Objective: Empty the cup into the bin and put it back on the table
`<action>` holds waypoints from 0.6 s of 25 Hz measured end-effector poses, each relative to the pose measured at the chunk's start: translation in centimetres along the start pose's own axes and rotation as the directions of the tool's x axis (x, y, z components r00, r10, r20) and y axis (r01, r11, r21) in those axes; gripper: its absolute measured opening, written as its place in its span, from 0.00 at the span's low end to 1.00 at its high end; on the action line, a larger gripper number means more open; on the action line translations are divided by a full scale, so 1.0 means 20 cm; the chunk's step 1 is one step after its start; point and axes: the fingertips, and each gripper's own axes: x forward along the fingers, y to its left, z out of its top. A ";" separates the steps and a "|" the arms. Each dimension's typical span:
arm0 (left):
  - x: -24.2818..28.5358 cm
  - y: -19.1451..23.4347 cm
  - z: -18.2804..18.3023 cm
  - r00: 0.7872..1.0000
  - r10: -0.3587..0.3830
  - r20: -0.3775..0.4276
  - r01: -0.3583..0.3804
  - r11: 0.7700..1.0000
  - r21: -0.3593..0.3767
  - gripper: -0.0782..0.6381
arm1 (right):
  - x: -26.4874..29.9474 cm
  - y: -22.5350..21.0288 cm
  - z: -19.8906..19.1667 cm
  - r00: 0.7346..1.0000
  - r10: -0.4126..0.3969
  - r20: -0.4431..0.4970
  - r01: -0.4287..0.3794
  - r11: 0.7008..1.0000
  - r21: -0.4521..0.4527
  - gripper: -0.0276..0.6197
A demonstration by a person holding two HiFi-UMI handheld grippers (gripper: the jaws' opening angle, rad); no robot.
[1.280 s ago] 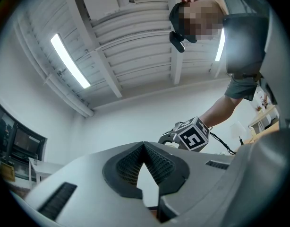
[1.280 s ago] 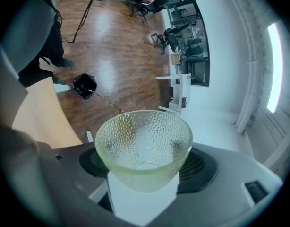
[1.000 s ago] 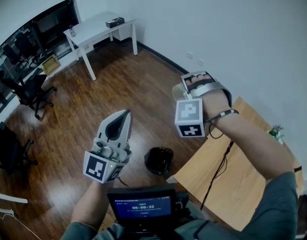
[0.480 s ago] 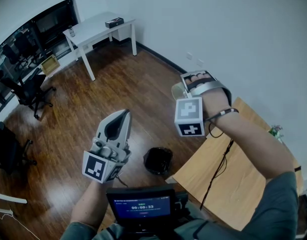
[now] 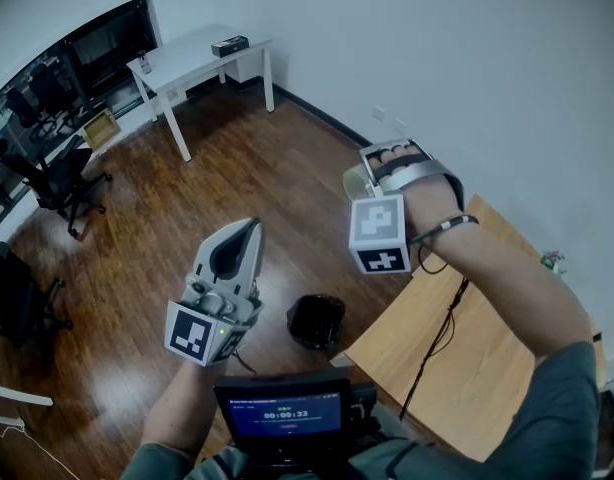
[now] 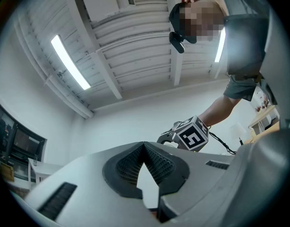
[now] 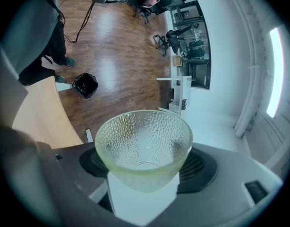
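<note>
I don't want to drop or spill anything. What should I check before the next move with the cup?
1. Grip on the cup: ok, the right gripper is closed on its sides.
2. Nothing left in the cup: ok, nothing shows inside it.
3. Cup above the bin: not ok, the bin stands on the floor well off to one side.
4. Free spot on the table: ok, bare wood shows.
5. Left gripper out of the way: ok, it is shut, empty and apart from the cup.
</note>
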 end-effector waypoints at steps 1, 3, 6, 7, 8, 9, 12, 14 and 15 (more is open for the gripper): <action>0.00 0.00 0.00 1.000 0.001 0.003 -0.001 1.000 0.000 0.11 | 0.00 0.00 0.00 1.000 -0.003 -0.004 0.003 1.000 -0.006 0.65; 0.00 0.00 0.01 1.000 0.000 0.007 0.000 1.000 0.001 0.11 | 0.00 0.00 -0.02 1.000 -0.016 -0.015 0.015 1.000 -0.027 0.65; 0.00 0.00 0.03 1.000 -0.001 0.001 0.001 1.000 0.002 0.11 | -0.02 -0.02 -0.02 0.999 -0.032 -0.027 0.030 0.998 -0.061 0.65; -0.01 0.00 0.04 1.000 -0.001 -0.001 0.001 1.000 0.002 0.11 | -0.03 -0.03 -0.02 0.999 -0.036 -0.030 0.034 0.997 -0.070 0.65; -0.01 0.00 0.04 1.000 -0.002 -0.003 0.002 1.000 0.002 0.11 | -0.03 -0.04 -0.02 0.999 -0.041 -0.034 0.039 0.996 -0.080 0.65; -0.01 0.00 0.04 1.000 -0.002 -0.004 0.002 1.000 0.002 0.11 | -0.04 -0.04 -0.02 0.998 -0.048 -0.039 0.045 0.995 -0.090 0.65; -0.01 0.00 0.04 1.000 -0.006 0.003 0.006 1.000 0.002 0.11 | -0.03 -0.04 -0.03 0.996 -0.069 -0.054 0.063 0.991 -0.119 0.65; -0.01 0.00 0.04 1.000 -0.007 0.011 0.007 1.000 0.000 0.11 | -0.03 -0.05 -0.03 0.995 -0.078 -0.061 0.069 0.989 -0.134 0.65; -0.01 0.00 0.04 1.000 -0.008 0.012 0.008 1.000 -0.002 0.11 | -0.04 -0.05 -0.03 0.995 -0.079 -0.063 0.070 0.988 -0.138 0.65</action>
